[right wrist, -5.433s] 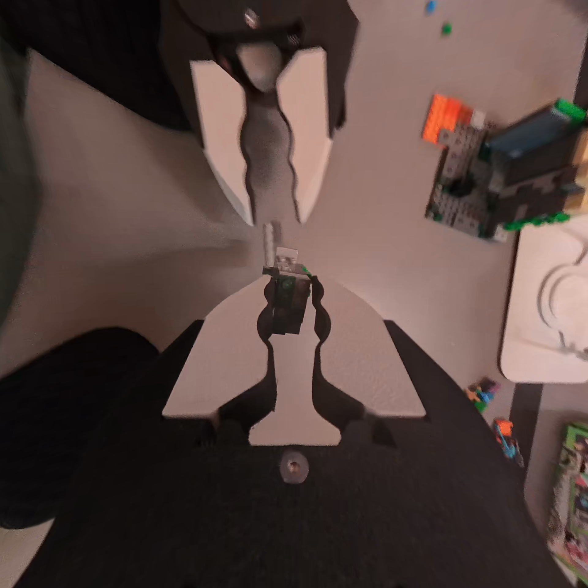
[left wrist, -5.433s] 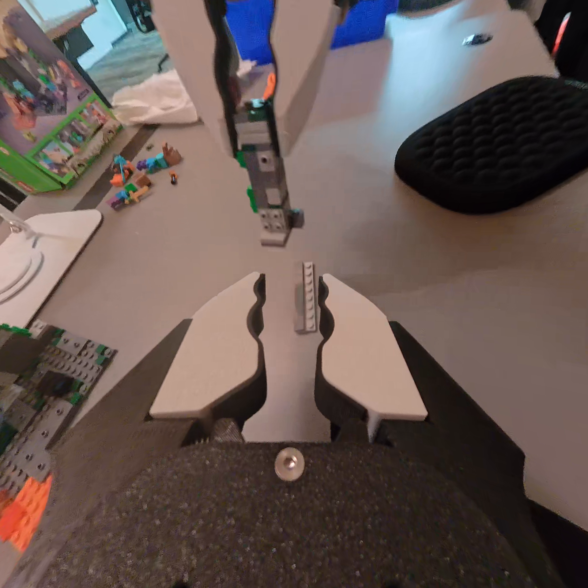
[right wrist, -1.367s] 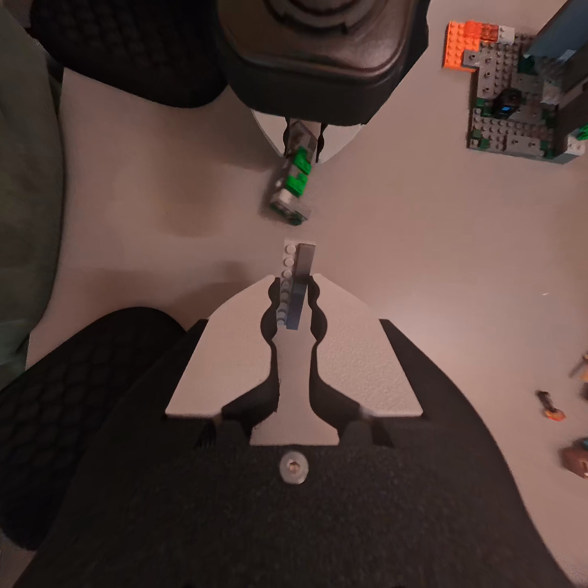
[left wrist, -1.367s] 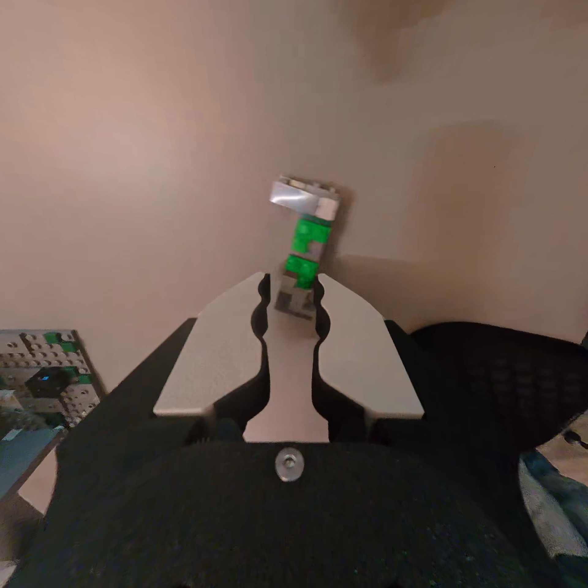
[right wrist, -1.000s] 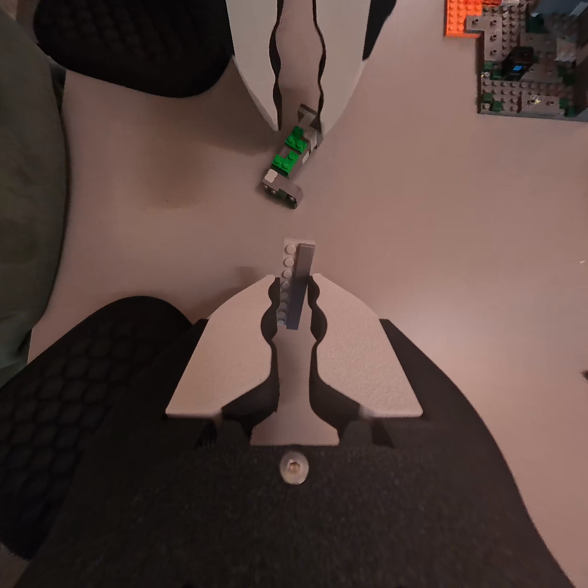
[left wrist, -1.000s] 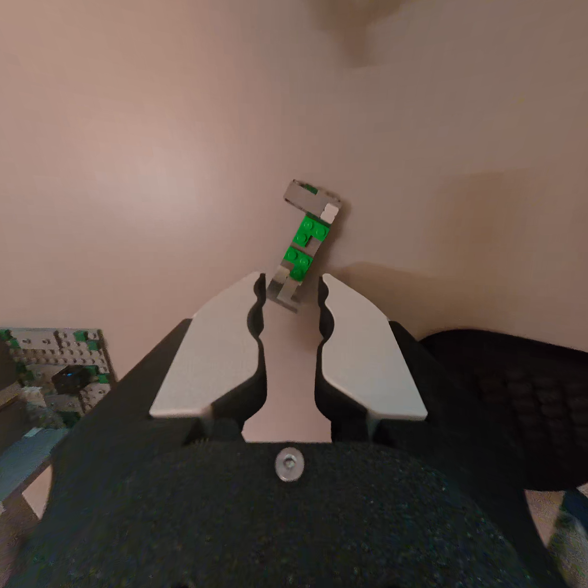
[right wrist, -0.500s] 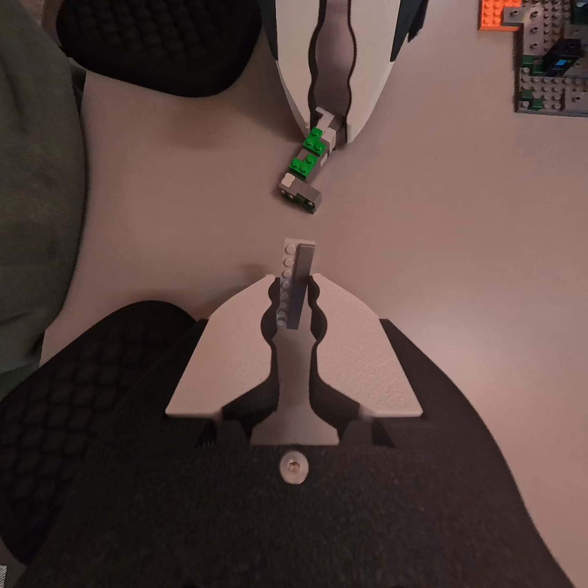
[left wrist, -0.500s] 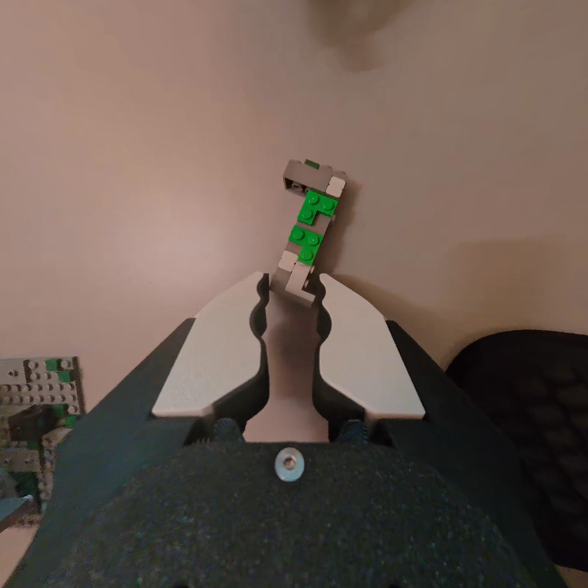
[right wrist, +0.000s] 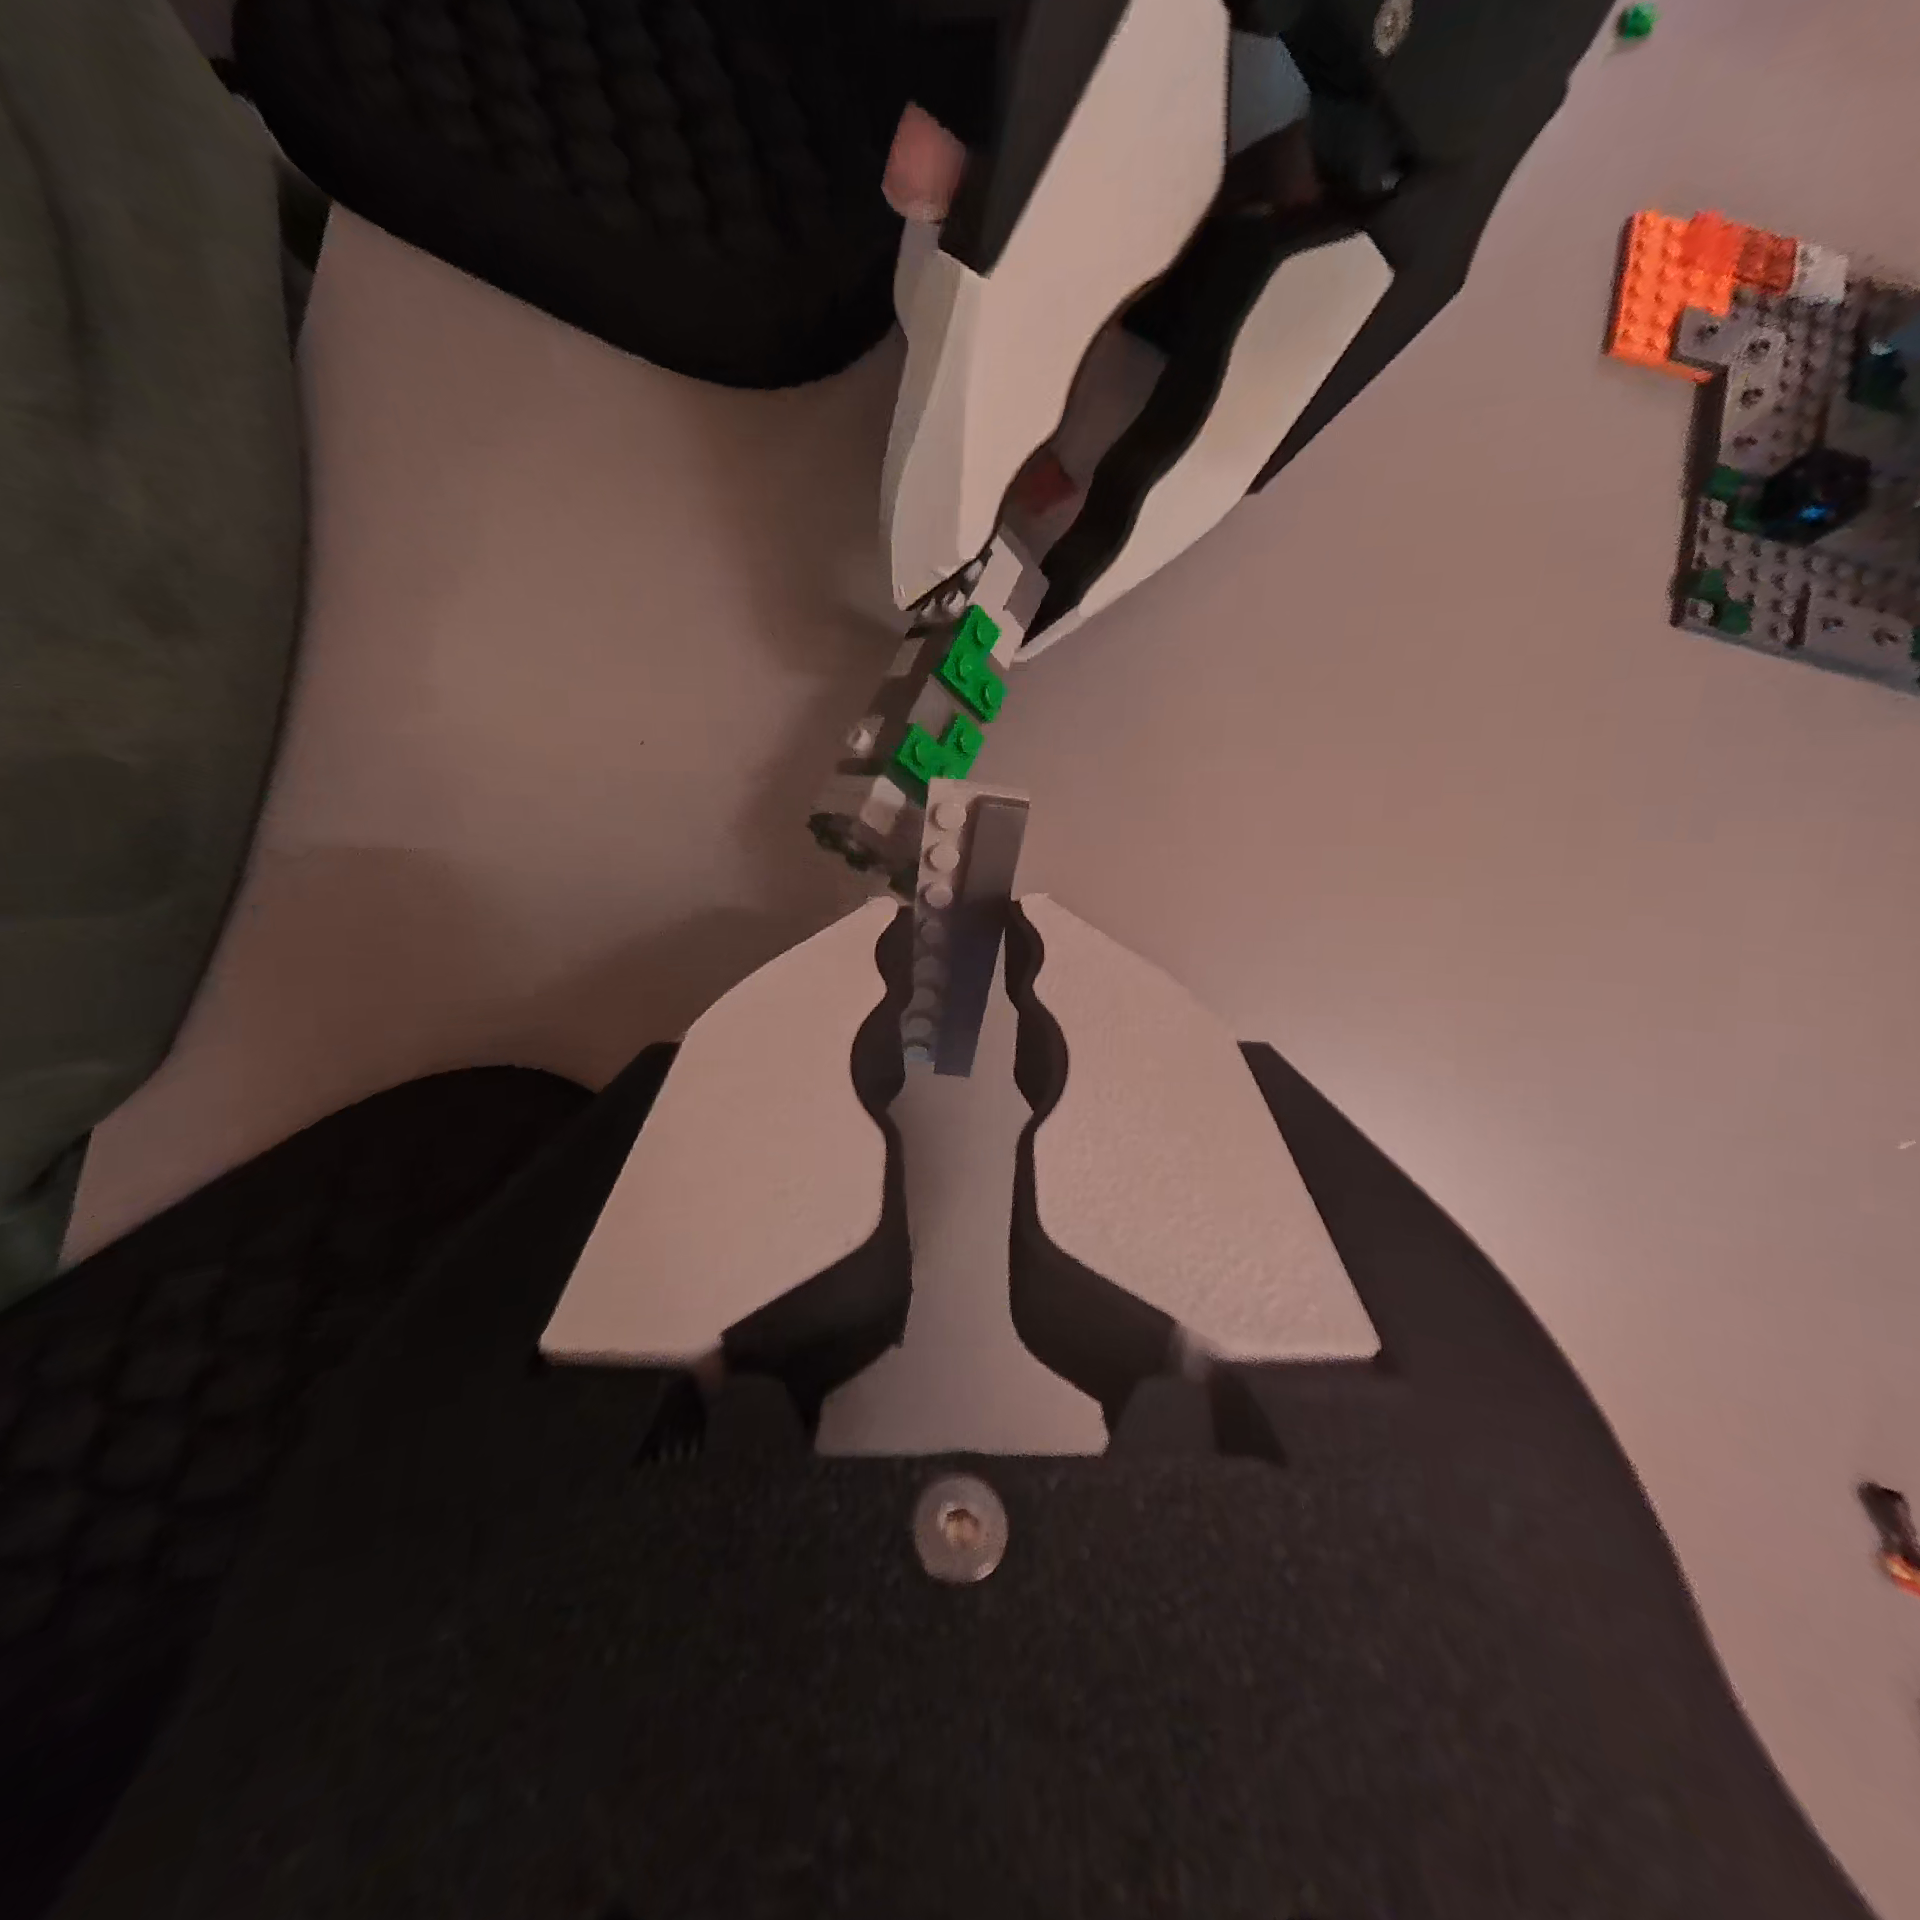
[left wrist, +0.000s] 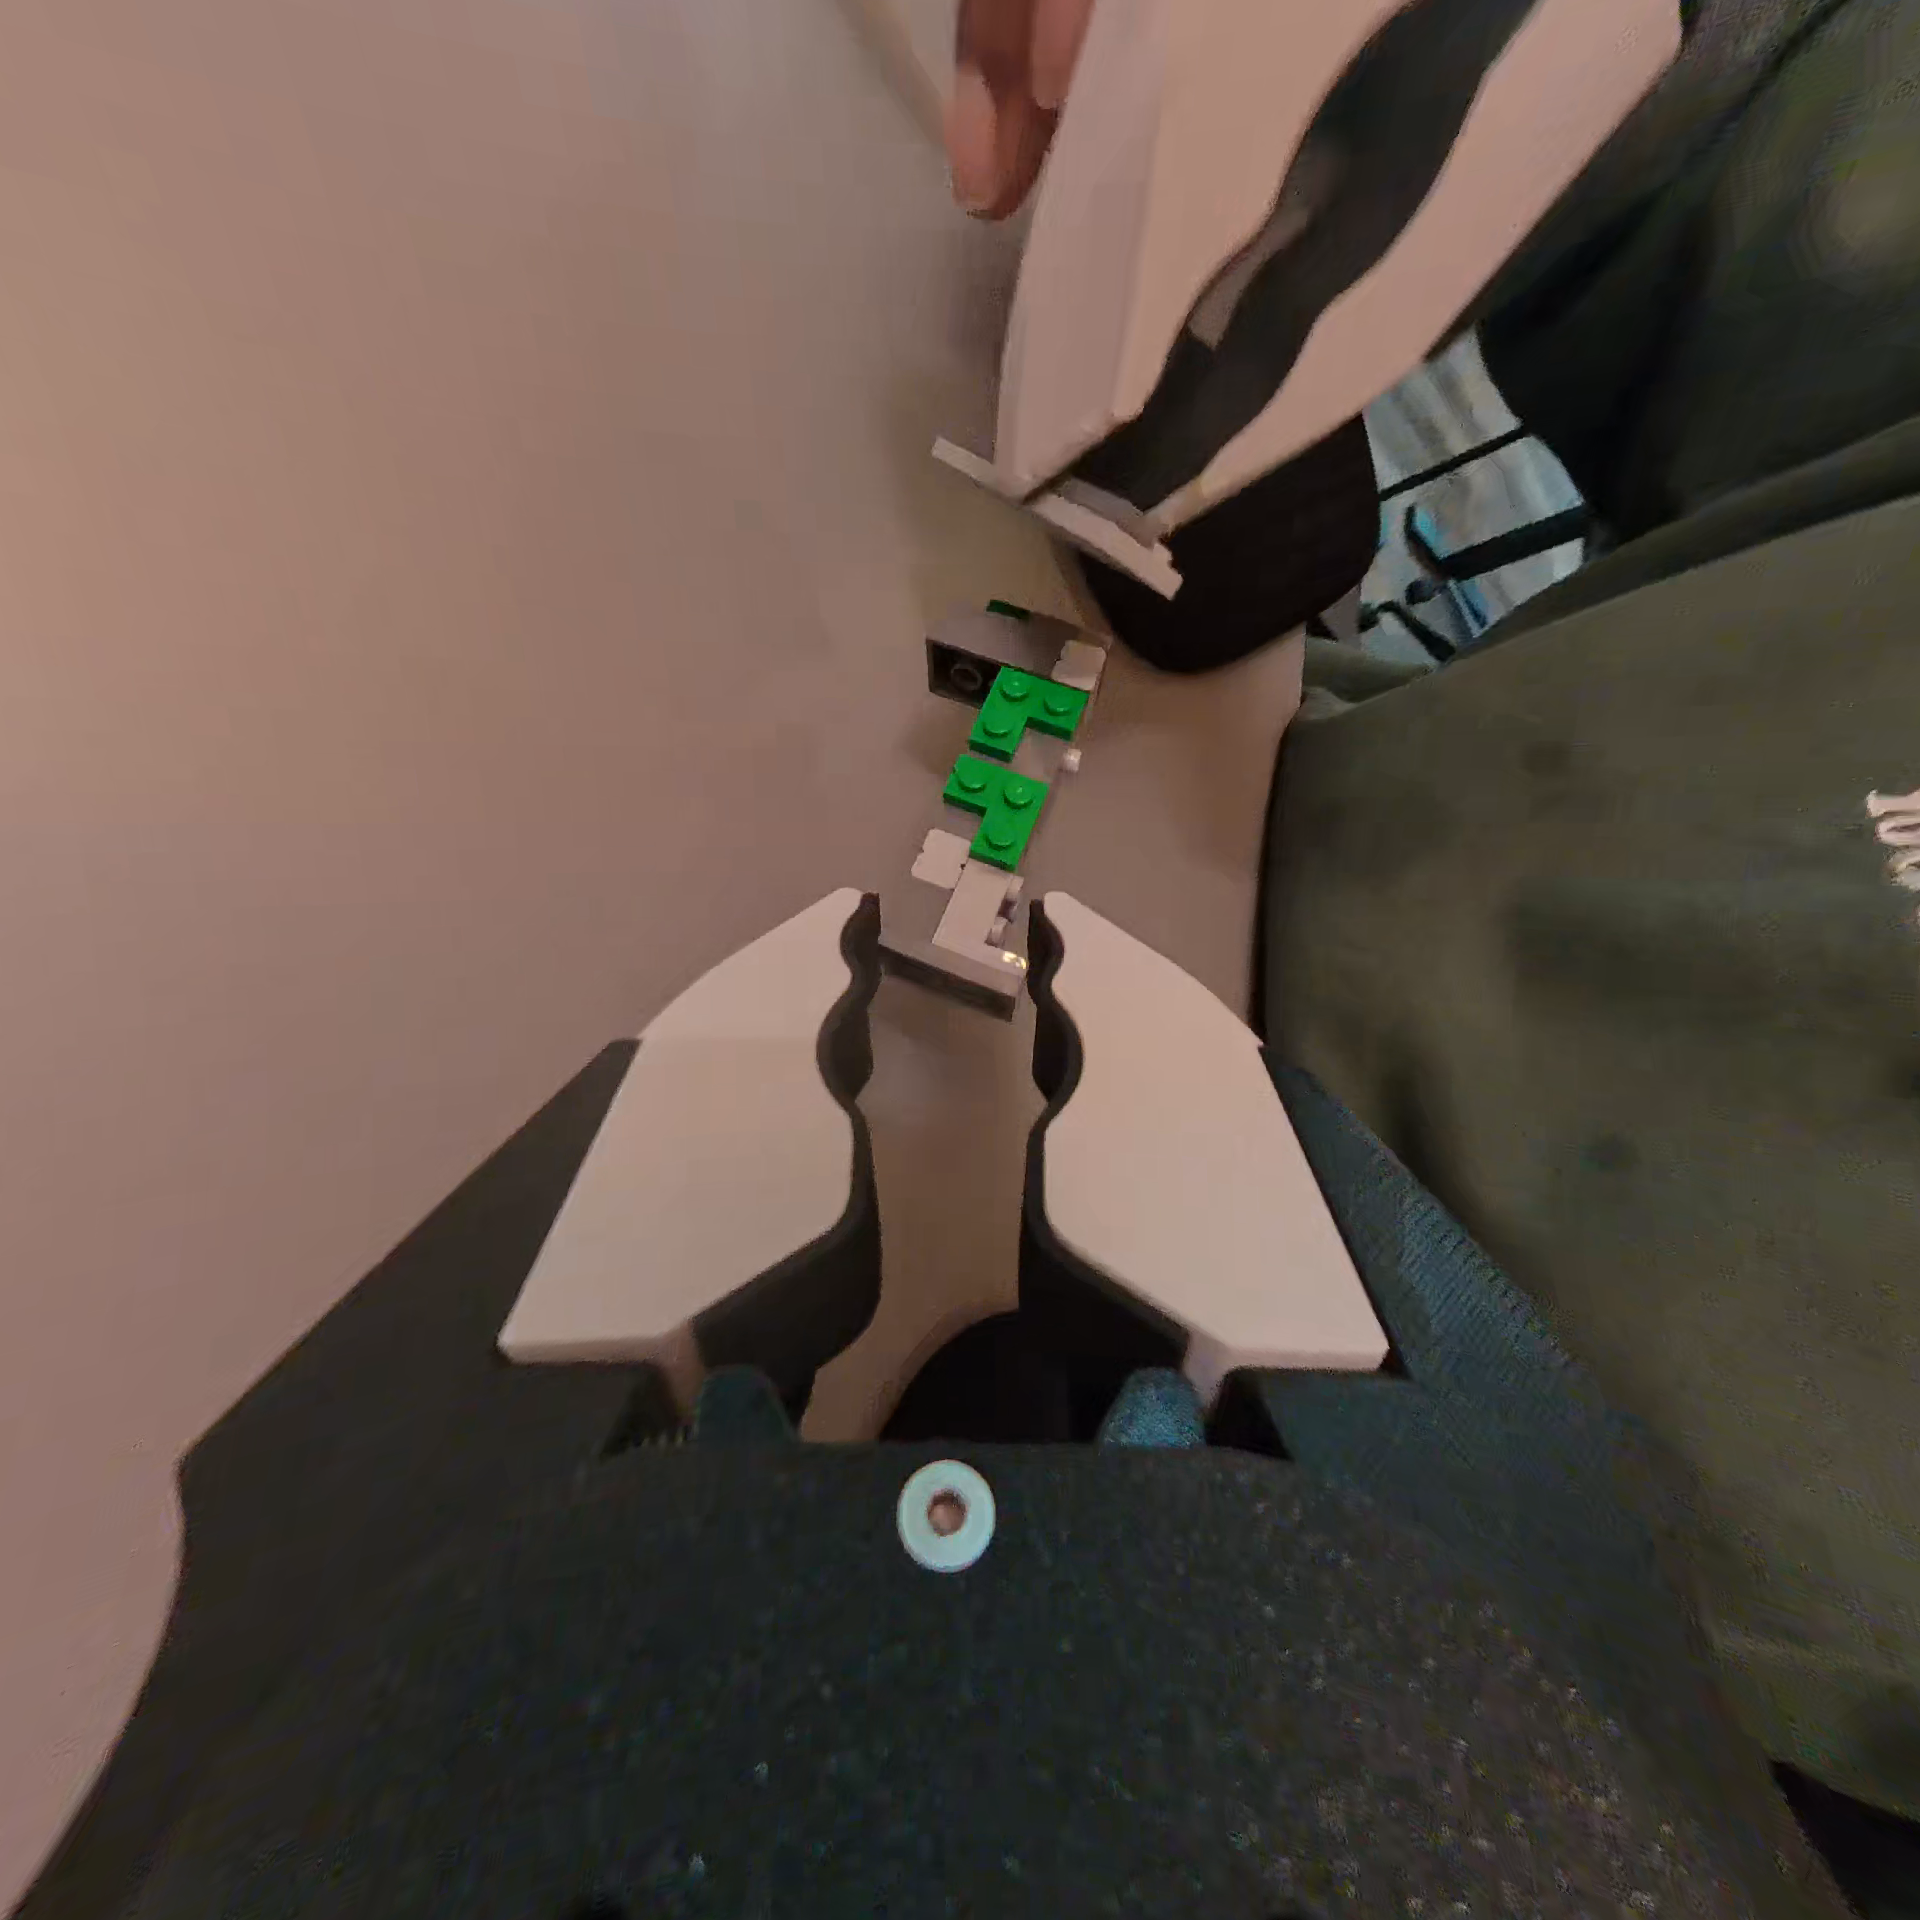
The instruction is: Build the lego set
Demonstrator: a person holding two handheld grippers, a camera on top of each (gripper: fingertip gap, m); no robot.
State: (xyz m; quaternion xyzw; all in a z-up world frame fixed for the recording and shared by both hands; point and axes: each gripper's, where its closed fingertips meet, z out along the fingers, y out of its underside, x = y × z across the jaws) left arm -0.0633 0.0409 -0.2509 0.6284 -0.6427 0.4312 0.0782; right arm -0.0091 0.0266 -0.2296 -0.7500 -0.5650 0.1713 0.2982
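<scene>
Right gripper [right wrist: 958, 906] has closed the gap: its clamped long grey plate [right wrist: 961, 883] now nearly touches the green-studded sub-assembly [left wrist: 989, 800] pinched by left gripper [left wrist: 954, 912] above the table. Joining looks imminent.

Pinched at its near end between the fingertips of the left gripper [left wrist: 951, 935]: a narrow grey brick assembly [left wrist: 992, 810] topped with green corner plates. Just beyond its far end, a long grey plate [left wrist: 1060, 514] clamped in the right gripper [left wrist: 1107, 488].
</scene>
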